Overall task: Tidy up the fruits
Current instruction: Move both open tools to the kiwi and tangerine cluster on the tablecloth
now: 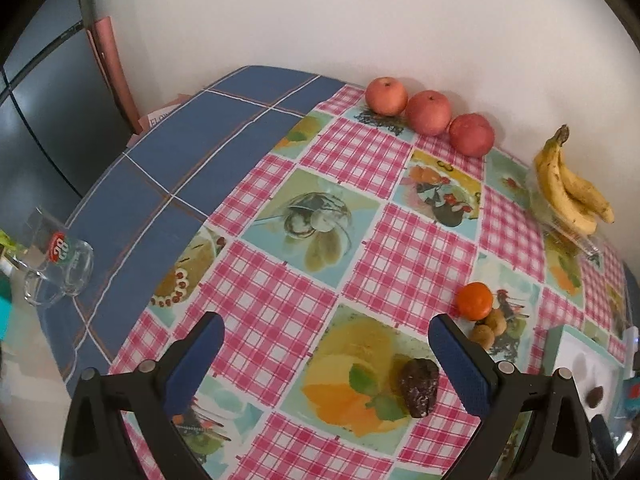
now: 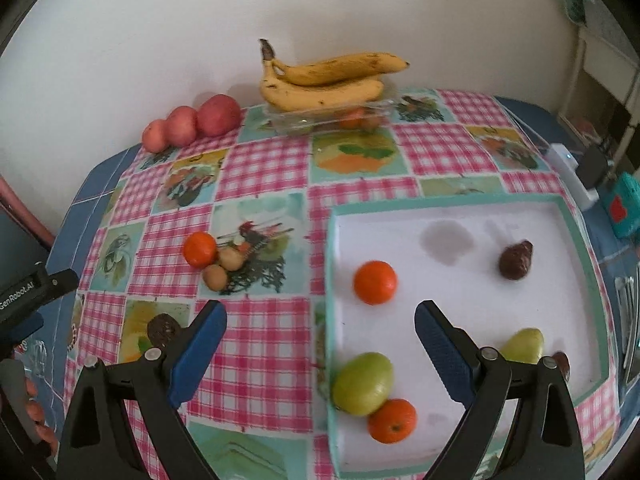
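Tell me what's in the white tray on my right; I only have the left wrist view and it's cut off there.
Observer: The white tray holds a far orange, a near orange, a left green fruit, a right green fruit and a dark brown fruit.
Operator: Is the right gripper carrying anything?
Observer: No, the right gripper is open and empty, above the tray's left edge.
Operator: Are the green fruits together?
Observer: No. The left one touches the near orange; the right one sits apart.

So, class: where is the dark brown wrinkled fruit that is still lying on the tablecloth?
In the left wrist view the dark brown wrinkled fruit lies on the tablecloth between the open left claw's fingers, nearer the right one.
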Demonstrator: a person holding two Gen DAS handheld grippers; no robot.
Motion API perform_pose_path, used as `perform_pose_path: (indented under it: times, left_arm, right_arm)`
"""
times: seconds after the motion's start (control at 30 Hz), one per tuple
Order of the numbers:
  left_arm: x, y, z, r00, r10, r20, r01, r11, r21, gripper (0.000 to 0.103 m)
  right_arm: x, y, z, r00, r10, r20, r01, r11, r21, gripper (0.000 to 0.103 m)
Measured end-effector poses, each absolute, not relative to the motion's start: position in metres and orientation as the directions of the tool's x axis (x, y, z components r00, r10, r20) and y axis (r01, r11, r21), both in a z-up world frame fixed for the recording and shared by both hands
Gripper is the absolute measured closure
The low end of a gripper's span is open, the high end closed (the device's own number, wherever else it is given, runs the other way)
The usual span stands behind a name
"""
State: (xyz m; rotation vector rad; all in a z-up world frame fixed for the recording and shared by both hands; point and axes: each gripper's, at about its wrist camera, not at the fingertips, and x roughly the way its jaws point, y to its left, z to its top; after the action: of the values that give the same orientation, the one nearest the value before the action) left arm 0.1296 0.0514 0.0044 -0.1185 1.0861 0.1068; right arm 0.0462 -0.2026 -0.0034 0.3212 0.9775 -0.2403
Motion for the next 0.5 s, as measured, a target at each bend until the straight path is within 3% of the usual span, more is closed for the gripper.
perform_pose_path:
  times: [0.27,0.5]
  left_arm:
    - [0.142,0.036,0.008,0.496,0.057,-0.866,-0.087,0.996,0.015,0.0]
    - [0.163,0.029,0.004,0.522,0.067,-0.851,-0.071,0.997,0.035,0.0]
  right_arm:
    - [0.072,-0.189,0.009,0.599,-0.078,-0.797,0.293,0.947,0.128,0.008]
    - [0.099,-0.183,0.0,0.566,-0.083,-0.821,0.267,0.96,0.087,0.008]
